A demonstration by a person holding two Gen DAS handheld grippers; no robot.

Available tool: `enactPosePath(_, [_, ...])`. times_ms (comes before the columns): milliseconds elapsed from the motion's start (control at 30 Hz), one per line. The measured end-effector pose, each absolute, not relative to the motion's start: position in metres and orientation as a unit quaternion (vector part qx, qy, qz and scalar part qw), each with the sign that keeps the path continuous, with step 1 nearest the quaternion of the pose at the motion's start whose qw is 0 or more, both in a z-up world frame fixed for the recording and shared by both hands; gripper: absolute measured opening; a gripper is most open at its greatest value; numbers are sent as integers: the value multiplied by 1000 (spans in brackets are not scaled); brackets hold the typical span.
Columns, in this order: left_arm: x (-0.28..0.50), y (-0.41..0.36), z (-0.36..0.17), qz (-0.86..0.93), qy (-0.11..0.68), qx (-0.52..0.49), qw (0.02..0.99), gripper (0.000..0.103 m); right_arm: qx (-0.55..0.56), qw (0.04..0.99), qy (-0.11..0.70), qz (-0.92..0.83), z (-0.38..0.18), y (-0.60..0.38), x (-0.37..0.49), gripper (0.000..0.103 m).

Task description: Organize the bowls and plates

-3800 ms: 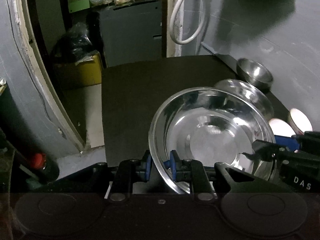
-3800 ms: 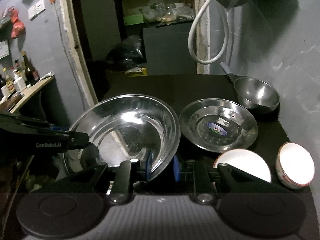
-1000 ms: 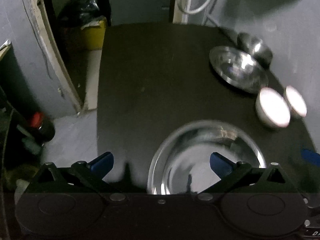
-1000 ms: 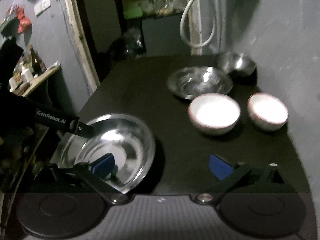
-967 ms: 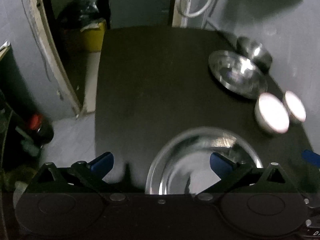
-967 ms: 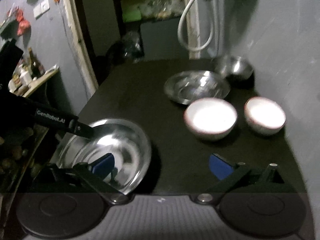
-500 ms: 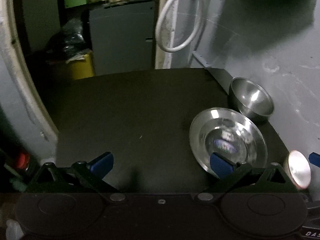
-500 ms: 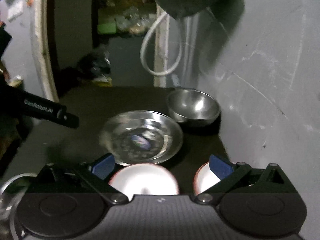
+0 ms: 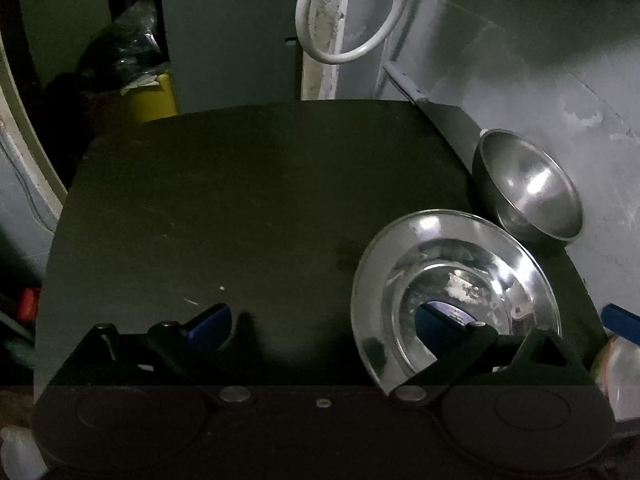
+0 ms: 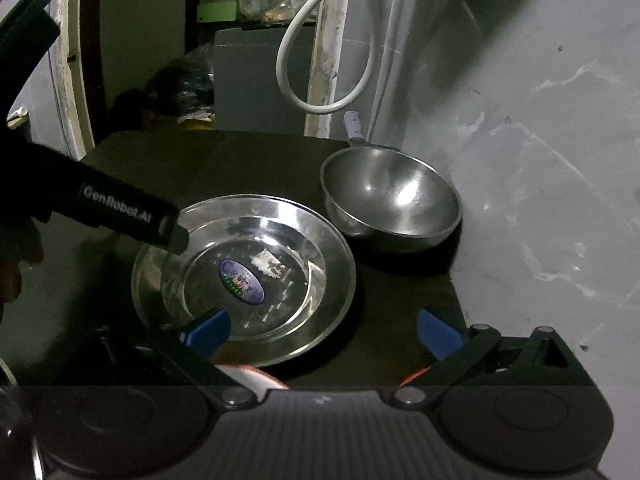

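Observation:
A shallow steel plate with a blue sticker lies at the right of the black table; a deeper steel bowl stands just behind it by the wall. My left gripper hovers at the plate's left rim, jaws wide and closing, one fingertip over the plate's well, the other over bare table. In the right wrist view the plate and bowl fill the middle. My right gripper hangs over the plate's near right rim, jaws closing, pads touching nothing. The left gripper's arm reaches over the plate's left edge.
A white bowl peeks in at the right edge, and a white bowl's red rim shows under my right gripper. The grey wall closes the right side. A white hose loop hangs behind; a yellow bin stands past the table.
Both grippers let go of the large steel bowl, left it near the front, and moved forward and right to the plate. The white bowls have slid under the right gripper.

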State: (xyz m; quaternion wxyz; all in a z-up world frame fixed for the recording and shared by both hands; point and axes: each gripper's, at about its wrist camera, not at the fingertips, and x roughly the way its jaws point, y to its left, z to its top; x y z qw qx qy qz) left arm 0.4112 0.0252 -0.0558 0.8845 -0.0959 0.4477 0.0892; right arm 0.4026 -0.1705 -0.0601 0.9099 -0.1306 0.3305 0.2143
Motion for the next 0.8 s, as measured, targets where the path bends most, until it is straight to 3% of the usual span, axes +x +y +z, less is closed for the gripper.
enactPosePath(167, [408, 25, -59, 83, 450, -112, 882, 85, -126, 905, 343, 216, -66, -168, 413, 81])
enactPosePath(400, [407, 22, -59, 54, 453, -145, 878, 54, -112, 900, 358, 220, -69, -168, 416, 74])
enactPosePath(567, [408, 22, -60, 44, 455, -159, 875, 41, -95, 896, 372, 221, -72, -169, 421, 56])
enactPosePath(633, [408, 27, -61, 43, 455, -177, 872, 29, -88, 895, 375, 224, -73, -170, 423, 45])
enactPosePath(733, [408, 30, -62, 42, 454, -187, 870, 20, -79, 897, 374, 223, -73, -170, 424, 39])
enactPosePath(800, [404, 30, -61, 43, 451, -182, 872, 20, -74, 897, 374, 225, -73, -170, 426, 38])
